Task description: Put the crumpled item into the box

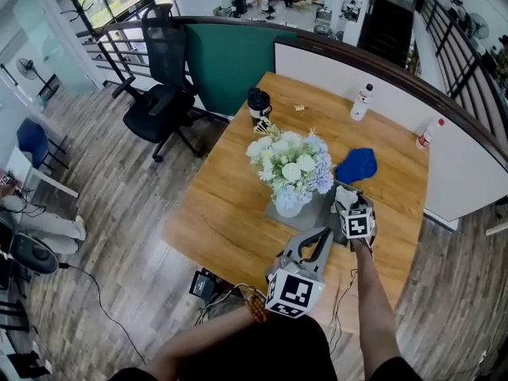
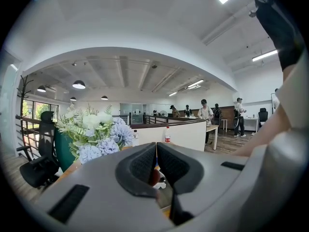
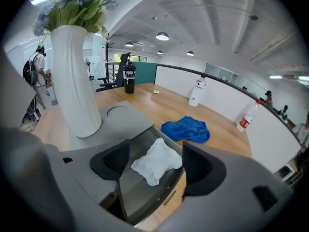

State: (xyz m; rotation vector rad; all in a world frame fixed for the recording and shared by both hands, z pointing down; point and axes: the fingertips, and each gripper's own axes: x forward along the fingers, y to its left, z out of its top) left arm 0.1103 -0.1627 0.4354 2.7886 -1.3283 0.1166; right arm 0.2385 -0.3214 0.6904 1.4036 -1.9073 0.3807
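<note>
- The vase (image 3: 72,81) stands on the flat top of the box (image 3: 126,121), near the middle of the worktop (image 1: 222,205).
- The crumpled item (image 3: 159,156) lies in the box's open tray, right of the vase, between the spread jaws of the right tongs (image 3: 157,162).
- The cloth (image 3: 186,129) lies on the worktop just behind the box.
- The bottle (image 1: 361,101) stands behind the cloth.
- The second bottle (image 1: 429,133) stands at the far right corner.
- The cup (image 1: 258,103) stands behind the vase.

The wooden tabletop (image 3: 145,105) carries a grey box (image 3: 130,122) that lies directly under and between the right fingers (image 3: 199,164), reaching out to their left. A crumpled blue cloth (image 3: 186,129) lies on the wood just beyond the fingers. Farther ahead stand a black tumbler (image 3: 128,79) off to their left, a white bottle (image 3: 197,92) straight ahead and a red-capped bottle (image 3: 246,117) well to their right by the tabletop's edge.
</note>
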